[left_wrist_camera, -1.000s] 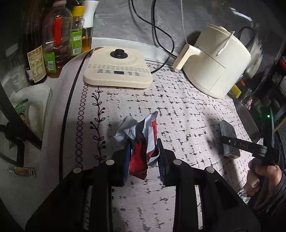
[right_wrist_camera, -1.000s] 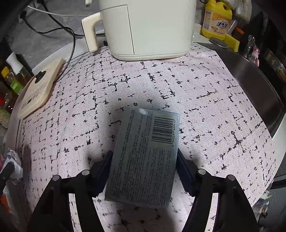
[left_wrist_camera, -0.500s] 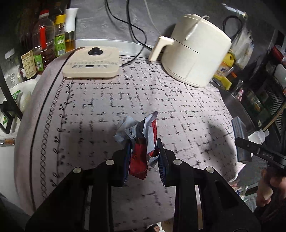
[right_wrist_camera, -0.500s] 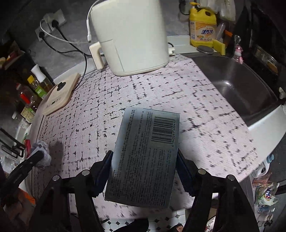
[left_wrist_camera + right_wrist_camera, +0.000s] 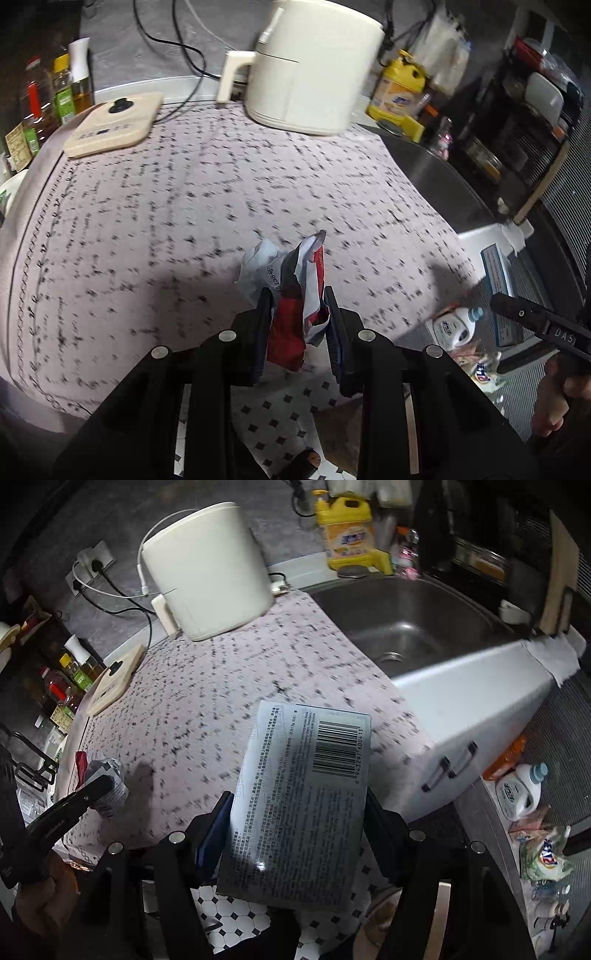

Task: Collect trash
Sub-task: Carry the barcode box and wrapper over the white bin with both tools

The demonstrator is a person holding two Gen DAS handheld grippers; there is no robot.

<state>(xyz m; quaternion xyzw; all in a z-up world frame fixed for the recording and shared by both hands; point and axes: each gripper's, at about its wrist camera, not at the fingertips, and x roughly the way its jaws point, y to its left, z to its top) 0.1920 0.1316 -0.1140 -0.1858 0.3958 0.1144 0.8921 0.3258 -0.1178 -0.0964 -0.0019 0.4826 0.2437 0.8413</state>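
Speckled pink countertop cloth point(image 5: 184, 229) — steel sink point(image 5: 413, 627) beside

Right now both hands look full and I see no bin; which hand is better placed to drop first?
Neither clearly: left gripper clamps the wrapper, right gripper the box; no bin shows.

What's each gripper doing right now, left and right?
Left gripper: shut on the crumpled wrapper.
Right gripper: shut on the flat grey box, barcode side up.
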